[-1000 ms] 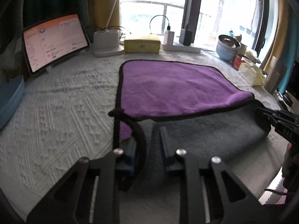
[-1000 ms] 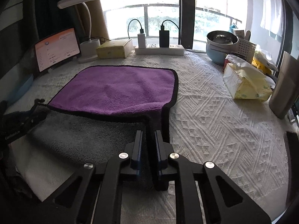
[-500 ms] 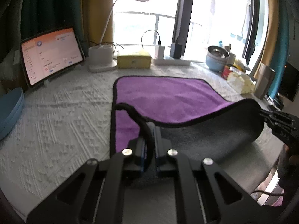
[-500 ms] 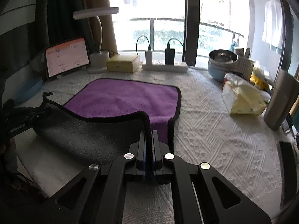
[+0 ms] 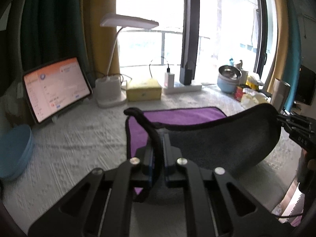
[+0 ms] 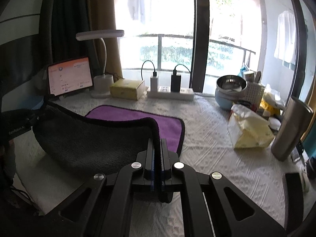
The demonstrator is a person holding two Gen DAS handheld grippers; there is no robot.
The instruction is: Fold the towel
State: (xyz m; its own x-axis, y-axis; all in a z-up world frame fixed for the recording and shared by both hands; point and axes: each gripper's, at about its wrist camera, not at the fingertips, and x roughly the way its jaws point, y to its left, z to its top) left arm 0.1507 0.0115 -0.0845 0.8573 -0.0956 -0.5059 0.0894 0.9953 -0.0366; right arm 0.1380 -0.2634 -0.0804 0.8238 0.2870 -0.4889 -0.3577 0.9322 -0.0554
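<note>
The towel (image 5: 183, 113) is purple on top, grey underneath, with a black hem. Its far part lies flat on the white textured tablecloth (image 5: 79, 130). Its near edge is lifted and sags between my two grippers, grey side (image 6: 94, 138) facing me. My left gripper (image 5: 157, 150) is shut on the near left corner. My right gripper (image 6: 157, 154) is shut on the near right corner. Each gripper shows at the edge of the other's view, the right one in the left wrist view (image 5: 296, 126).
At the back stand a tablet (image 6: 70, 79), a desk lamp (image 6: 102, 59), a yellow box (image 6: 127, 88) and a power strip (image 6: 170, 93). At the right are a steel bowl (image 6: 231, 85), a tissue pack (image 6: 248, 130) and a steel tumbler (image 6: 290, 130). A blue dish (image 5: 13, 152) sits left.
My left gripper closed on the near left corner. Both grippers rose with the near edge, lifting it off the table and carrying it toward the far edge.
</note>
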